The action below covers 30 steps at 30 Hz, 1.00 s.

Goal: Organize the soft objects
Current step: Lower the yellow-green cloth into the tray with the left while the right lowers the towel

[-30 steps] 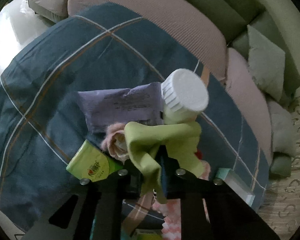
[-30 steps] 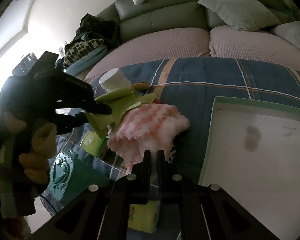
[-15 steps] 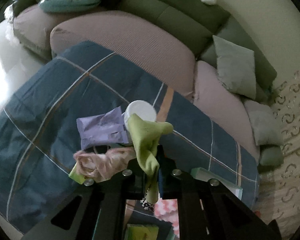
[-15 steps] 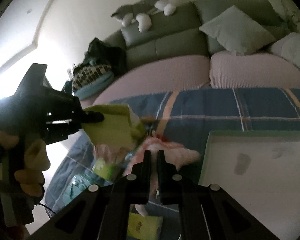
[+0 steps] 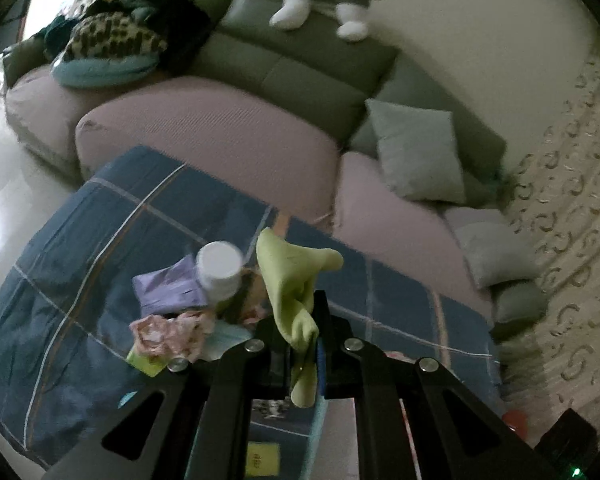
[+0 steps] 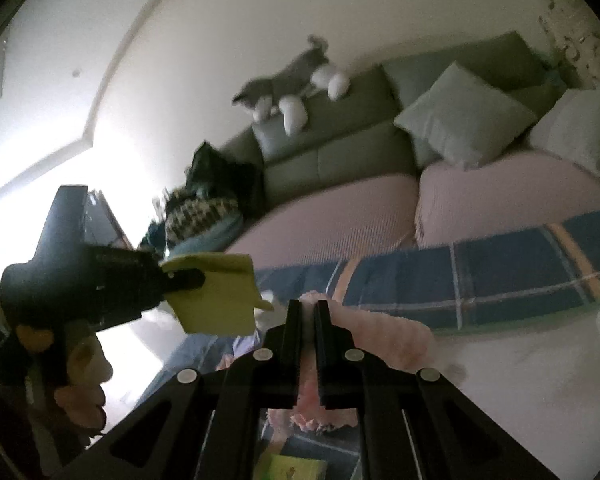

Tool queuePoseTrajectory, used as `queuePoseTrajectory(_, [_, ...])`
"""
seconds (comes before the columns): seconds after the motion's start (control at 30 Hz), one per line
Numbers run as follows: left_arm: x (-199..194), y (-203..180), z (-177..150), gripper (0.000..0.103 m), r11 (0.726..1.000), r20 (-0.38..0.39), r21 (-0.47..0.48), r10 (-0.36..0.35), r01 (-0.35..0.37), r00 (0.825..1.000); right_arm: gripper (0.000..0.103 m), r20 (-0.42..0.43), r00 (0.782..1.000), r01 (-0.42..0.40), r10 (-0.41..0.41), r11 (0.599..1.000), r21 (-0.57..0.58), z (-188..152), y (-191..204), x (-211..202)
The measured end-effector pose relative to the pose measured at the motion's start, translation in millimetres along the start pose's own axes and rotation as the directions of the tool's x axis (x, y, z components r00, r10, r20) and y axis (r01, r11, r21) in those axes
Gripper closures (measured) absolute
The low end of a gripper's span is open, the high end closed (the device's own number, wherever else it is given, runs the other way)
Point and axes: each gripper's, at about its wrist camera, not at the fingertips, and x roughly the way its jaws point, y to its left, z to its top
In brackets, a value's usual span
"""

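My left gripper (image 5: 305,320) has its jaws pressed together on a yellow-green cloth (image 5: 290,280); one fold stands up toward 12 o'clock and a tail droops down between the fingers. I judge the pinch sits near the cloth's middle so both ends hang free and it comes clear of the clutter. In the right wrist view that cloth (image 6: 216,292) hangs off the table, at 9 o'clock of my right tool.

My right gripper (image 6: 309,312) has its jaws closed on a fluffy pink cloth (image 6: 376,340), which bulges out toward 3 o'clock and trails below the fingers. The grip looks to be on an edge, so most of it dangles.

Outward from the left jaws, at 10 o'clock, a white-capped bottle (image 5: 219,270) stands on the plaid tablecloth (image 5: 80,260) beside a lilac pouch (image 5: 168,288), with a crumpled pink floral cloth (image 5: 168,330) at 9 o'clock. That cloth is soft too and probably still needs sorting.

At 4 o'clock of the right jaws lies a white tray (image 6: 520,380), likely where these cloths belong. Beyond the table are a sofa (image 5: 300,80) and a plush cat (image 6: 292,88).
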Motion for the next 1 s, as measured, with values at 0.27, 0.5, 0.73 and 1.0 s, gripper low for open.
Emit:
queuePoseTrajectory(0.27, [-11.0,-61.6,-26.2,0.094,0.991,0.013,0.102,-0.094,0.092,0.996,0.097,0.146,0.976,0.168,-0.159,0.984,-0.052,27.4,-14.5,-69.6])
queuePoseTrajectory(0.5, [19.2,-102.0,-64.1,0.094,0.978,-0.057,0.173,-0.108,0.116,0.993,0.096,0.197,0.914,0.366,-0.354,0.93,-0.026,43.0,-42.1,-109.8])
queuePoseTrajectory(0.73, [73.5,-115.7,-107.8,0.094,0.977,-0.19,0.173,-0.094,0.127,0.977,0.096,0.146,0.855,0.493,-0.497,0.867,0.066,48.2,-89.0,-125.7])
queuePoseTrajectory(1.0, [119.4,-115.3,-149.4,0.094,0.982,-0.281,0.16,-0.049,0.097,0.959,0.096,0.028,0.818,0.57,-0.574,0.817,0.089,39.3,-127.7,-110.4])
